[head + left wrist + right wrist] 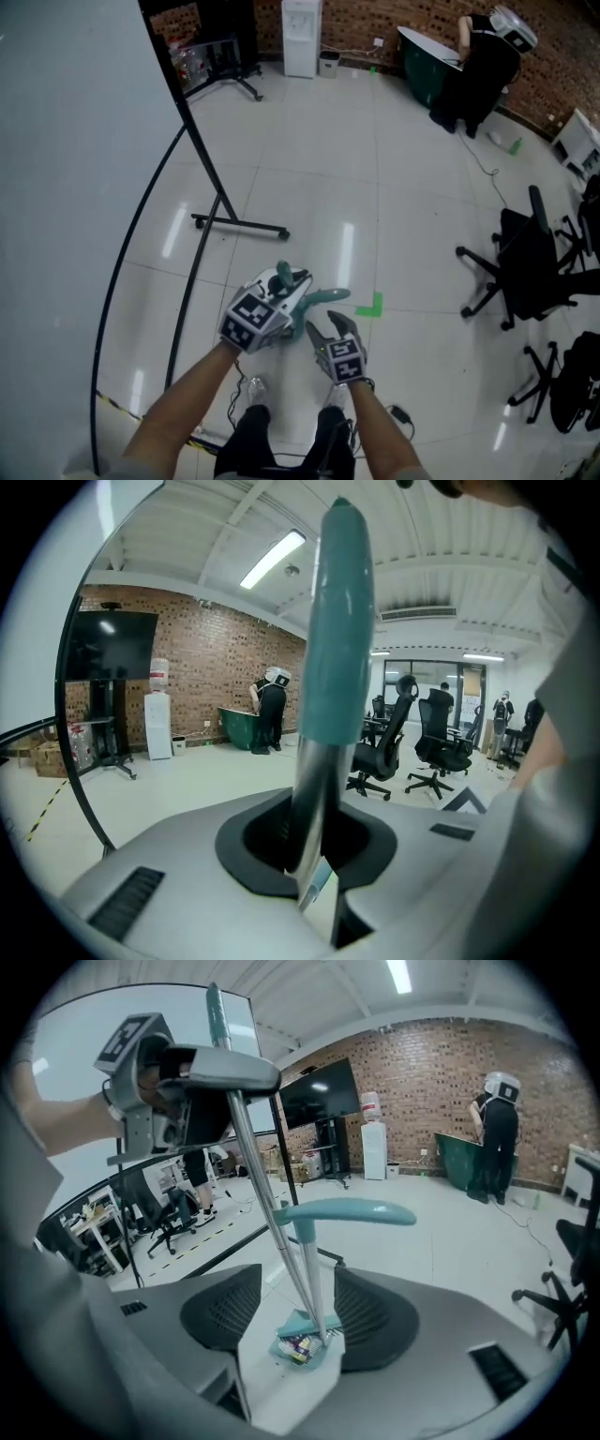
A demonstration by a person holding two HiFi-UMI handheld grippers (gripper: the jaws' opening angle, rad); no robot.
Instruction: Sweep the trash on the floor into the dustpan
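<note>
My left claw (314, 846) is clamped on the broom (330, 658). Its long shaft slants down from the teal grip at the top to the dustpan (314, 1358) on the floor (469, 1232). My right claw (298, 1299) stands wide, gripping nothing. The dustpan's upright shaft rises between its 2 jaws, handle level on top. Trash (298, 1346) lies in the pan.

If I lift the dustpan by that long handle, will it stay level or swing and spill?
The dustpan is probably light: a thin pole and a seemingly plastic pan. With its teal handle far above the pan, it may swing, and the trash could spill. Lift slowly.
</note>
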